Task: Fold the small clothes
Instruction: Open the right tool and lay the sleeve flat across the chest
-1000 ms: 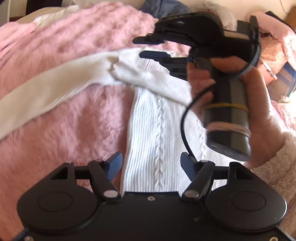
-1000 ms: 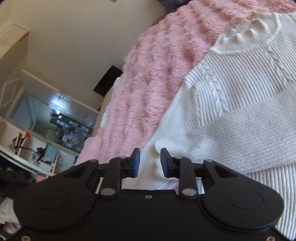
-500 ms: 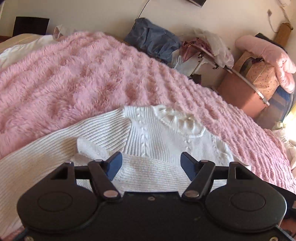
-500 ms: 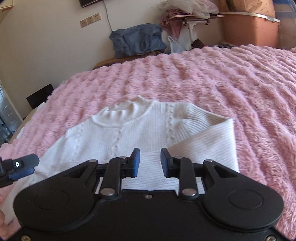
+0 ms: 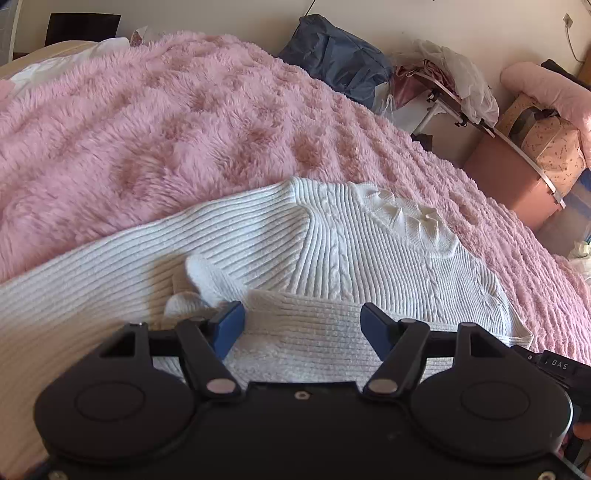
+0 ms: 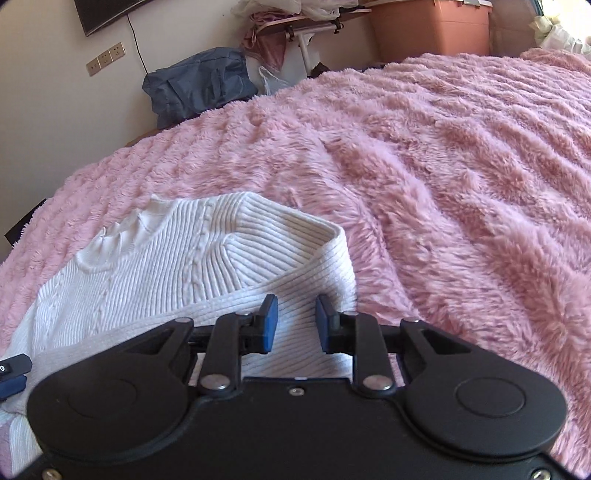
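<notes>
A white cable-knit sweater (image 5: pixel 369 251) lies flat on the pink blanket, collar (image 5: pixel 406 221) away from me. One sleeve (image 5: pixel 314 332) is folded across its body; the other sleeve (image 5: pixel 110 280) stretches out to the left. My left gripper (image 5: pixel 301 317) hovers open and wide over the folded sleeve, with nothing pinched. In the right wrist view the sweater (image 6: pixel 155 273) shows its folded shoulder edge. My right gripper (image 6: pixel 296 310) sits over that edge with its jaws closing; a narrow gap remains and the knit lies below the pads, not pressed between them.
The fluffy pink blanket (image 6: pixel 443 166) covers the whole bed. Beyond the far edge are a blue bag (image 6: pixel 199 85), a small folding table with clothes (image 5: pixel 443 81) and a brownish-pink storage box (image 6: pixel 432 29). A tip of the left gripper (image 6: pixel 11 369) shows at the picture's left edge.
Both grippers have drawn back to the sweater's near side and swung to face its collar. The sleeve that the right gripper hovered over now lies folded across the body. The right jaws have narrowed slightly.
</notes>
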Action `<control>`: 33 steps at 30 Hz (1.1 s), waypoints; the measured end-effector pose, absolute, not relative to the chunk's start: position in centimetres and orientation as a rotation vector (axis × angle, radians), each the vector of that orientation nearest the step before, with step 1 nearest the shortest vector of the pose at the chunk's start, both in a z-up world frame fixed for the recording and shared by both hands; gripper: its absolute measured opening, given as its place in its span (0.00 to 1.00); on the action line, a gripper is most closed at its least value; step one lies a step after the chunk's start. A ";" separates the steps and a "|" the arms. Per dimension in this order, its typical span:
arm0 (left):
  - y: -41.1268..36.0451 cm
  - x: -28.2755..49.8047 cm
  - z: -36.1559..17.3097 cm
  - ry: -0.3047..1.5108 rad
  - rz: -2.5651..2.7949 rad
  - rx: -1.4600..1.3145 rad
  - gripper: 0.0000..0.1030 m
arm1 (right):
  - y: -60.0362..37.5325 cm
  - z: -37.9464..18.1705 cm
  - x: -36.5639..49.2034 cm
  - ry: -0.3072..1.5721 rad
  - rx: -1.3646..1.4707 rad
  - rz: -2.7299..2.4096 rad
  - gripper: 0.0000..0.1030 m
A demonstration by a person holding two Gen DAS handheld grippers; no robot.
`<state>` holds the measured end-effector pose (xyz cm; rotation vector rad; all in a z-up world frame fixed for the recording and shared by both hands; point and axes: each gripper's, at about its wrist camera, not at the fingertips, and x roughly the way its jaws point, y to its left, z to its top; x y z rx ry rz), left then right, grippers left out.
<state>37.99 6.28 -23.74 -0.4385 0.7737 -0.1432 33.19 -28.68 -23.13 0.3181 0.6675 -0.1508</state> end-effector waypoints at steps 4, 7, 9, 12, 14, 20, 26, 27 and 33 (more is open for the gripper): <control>6.8 36.7 -21.8 0.740 -0.144 -0.446 0.71 | -27.7 -21.3 32.5 0.600 0.289 -0.117 0.25; 7.2 35.8 -20.9 0.709 -0.142 -0.422 0.71 | -26.9 -19.9 32.7 0.540 0.212 -0.119 0.25; 7.7 35.9 -21.2 0.719 -0.119 -0.419 0.71 | -27.3 -19.9 33.7 0.566 0.227 -0.137 0.26; 8.6 36.6 -22.4 0.744 -0.096 -0.434 0.71 | -28.3 -21.0 35.0 0.622 0.279 -0.160 0.26; 8.9 36.9 -22.9 0.757 -0.096 -0.444 0.71 | -28.5 -21.7 35.5 0.647 0.269 -0.167 0.26; 9.4 34.9 -20.4 0.747 -0.075 -0.439 0.71 | -26.7 -21.0 35.1 0.639 0.198 -0.167 0.27; 13.2 25.1 -17.7 0.681 0.114 -0.617 0.71 | -21.0 -18.1 32.8 0.576 0.205 0.065 0.38; 14.0 23.0 -17.9 0.666 0.162 -0.671 0.71 | -19.5 -17.9 32.6 0.575 0.200 0.109 0.40; 19.4 12.5 -19.4 0.592 0.482 -0.894 0.71 | -10.1 -18.3 31.3 0.593 0.089 0.311 0.40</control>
